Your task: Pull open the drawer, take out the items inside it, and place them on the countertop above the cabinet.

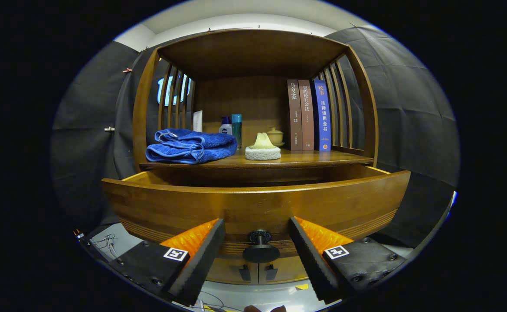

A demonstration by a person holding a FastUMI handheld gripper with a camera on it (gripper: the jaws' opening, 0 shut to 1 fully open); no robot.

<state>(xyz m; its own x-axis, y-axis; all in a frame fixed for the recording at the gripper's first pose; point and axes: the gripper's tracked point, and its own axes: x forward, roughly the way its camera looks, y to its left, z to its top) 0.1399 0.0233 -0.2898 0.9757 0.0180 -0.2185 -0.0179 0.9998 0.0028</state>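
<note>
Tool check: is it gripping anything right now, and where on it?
Nothing is held. The tool is open, its fingers standing apart on either side of the drawer knob without touching it; the drawer is pulled out.

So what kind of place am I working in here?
Likely a staged home corner in a booth: a wooden cabinet against black cloth, with a folded towel and books on the countertop. The drawer is pulled open; the open gripper straddles its knob.

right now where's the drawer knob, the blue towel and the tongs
drawer knob [260, 252], gripper view, its round front disc
blue towel [191, 146], gripper view, middle of the folded stack
tongs [257, 242], gripper view, open gap midway between tips
</note>
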